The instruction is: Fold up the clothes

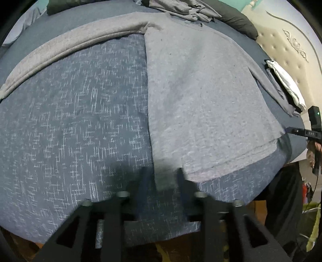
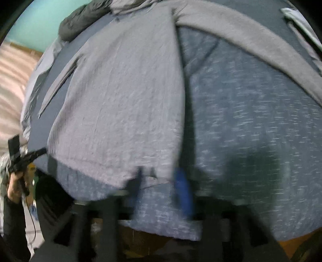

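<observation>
Grey shirt [image 1: 201, 96] hem lies between both downward-tilted, parted hand-held grippers, left [image 1: 163, 179] and right [image 2: 161, 181], neither pinching it.

A cream tufted headboard [image 1: 281, 50] with carved scrollwork backs the bed, beside a teal wall [image 2: 38, 26].

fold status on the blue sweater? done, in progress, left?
Done: one side of the blue sweater is folded over its middle, inside out, with the sleeve laid across the top. In hand: nothing; the left tongs and right tongs look open at the bottom hem. Left: the other side, then folding it up. More clothes wait behind.
</observation>
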Motion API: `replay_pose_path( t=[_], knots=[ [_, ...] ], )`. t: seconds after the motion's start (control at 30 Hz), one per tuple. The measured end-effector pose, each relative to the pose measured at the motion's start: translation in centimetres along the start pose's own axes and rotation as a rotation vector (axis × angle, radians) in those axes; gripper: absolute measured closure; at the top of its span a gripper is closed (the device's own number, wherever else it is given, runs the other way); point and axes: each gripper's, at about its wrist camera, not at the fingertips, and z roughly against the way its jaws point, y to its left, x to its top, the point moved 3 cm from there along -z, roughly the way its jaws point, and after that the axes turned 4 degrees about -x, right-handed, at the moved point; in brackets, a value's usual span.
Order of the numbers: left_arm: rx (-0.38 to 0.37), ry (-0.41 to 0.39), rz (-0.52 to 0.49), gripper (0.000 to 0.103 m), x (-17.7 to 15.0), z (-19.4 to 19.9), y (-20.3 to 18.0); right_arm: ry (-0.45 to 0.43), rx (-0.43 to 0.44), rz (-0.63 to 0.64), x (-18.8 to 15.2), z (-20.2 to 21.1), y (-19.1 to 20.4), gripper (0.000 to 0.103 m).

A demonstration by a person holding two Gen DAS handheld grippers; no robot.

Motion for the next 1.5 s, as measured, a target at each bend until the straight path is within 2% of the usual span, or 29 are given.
replay_pose_path(
  t=[0.03, 0.1, 0.33, 0.37, 0.43, 0.53, 0.57, 0.6, 0.67, 0.77, 0.93, 1.0, 1.13, 1.2, 1.3, 1.37, 1.43, 1.5],
  knots=[
    [-0.001, 0.004, -0.001, 0.064, 0.3, -0.1, 1.1, -0.017, 0.001, -0.021, 0.1, 0.4, -0.5, 0.046],
    [0.003, 0.002, -0.002, 0.064, 0.7, -0.9, 0.4, -0.051, 0.004, -0.064, 0.4, 1.1, -1.5, 0.046],
    [0.01, 0.014, -0.002, 0.065, 0.8, -1.6, 1.6, -0.053, 0.002, -0.16, 0.2, -0.2, -3.5, 0.046],
    [0.01, 0.018, -0.001, 0.068, 0.8, -1.9, 1.7, -0.057, 0.005, -0.162, 0.1, -0.3, -3.7, 0.046],
    [0.01, 0.026, -0.004, 0.096, 0.9, -2.5, 1.8, -0.055, 0.023, -0.152, -0.1, -0.5, -4.1, 0.048],
    [0.006, 0.036, -0.021, 0.1, 0.8, -3.0, 1.6, -0.046, 0.041, -0.121, -0.1, -1.3, -3.1, 0.059],
    [-0.004, 0.032, -0.021, 0.1, 0.8, -2.8, 1.6, -0.04, 0.044, -0.11, -0.1, -1.5, -2.7, 0.069],
    [-0.012, 0.027, -0.019, 0.1, 0.7, -2.5, 1.6, -0.035, 0.047, -0.098, 0.0, -1.7, -2.4, 0.084],
    [-0.028, 0.01, -0.013, 0.1, 0.6, -1.4, 2.1, -0.037, 0.047, -0.067, 0.1, -1.5, -1.7, 0.095],
    [-0.046, -0.013, -0.004, 0.1, 0.2, 0.3, 3.1, -0.041, 0.081, -0.033, 0.1, -0.2, -0.6, 0.097],
    [-0.058, -0.026, 0.02, 0.101, -0.1, 1.7, 4.7, -0.025, 0.139, 0.037, -0.4, 2.2, 1.6, 0.098],
    [-0.056, -0.016, 0.022, 0.101, -0.2, 1.3, 5.0, -0.008, 0.141, 0.056, -1.2, 1.8, 3.2, 0.098],
    [-0.055, 0.023, 0.014, 0.1, -0.4, -0.6, 4.5, 0.049, 0.043, 0.057, -2.4, 0.5, 1.0, 0.098],
    [-0.053, 0.039, 0.006, 0.1, -0.5, -1.1, 4.2, 0.059, 0.035, 0.038, -2.7, 0.0, 0.4, 0.098],
    [-0.06, 0.036, 0.01, 0.095, -0.2, -1.4, 3.8, 0.069, 0.037, 0.01, -3.2, 0.1, -1.2, 0.097],
    [-0.062, 0.023, 0.017, 0.082, 0.2, -1.2, 3.7, 0.091, 0.038, 0.012, -3.1, -0.1, -1.0, 0.095],
    [-0.062, 0.021, 0.034, 0.065, 0.6, -1.2, 4.0, 0.062, 0.01, 0.002, -2.6, 0.5, -1.6, 0.085],
    [-0.056, 0.022, 0.051, 0.065, 1.1, -1.5, 4.4, 0.037, 0.009, -0.022, -2.0, 1.0, -2.0, 0.058]
  ],
)
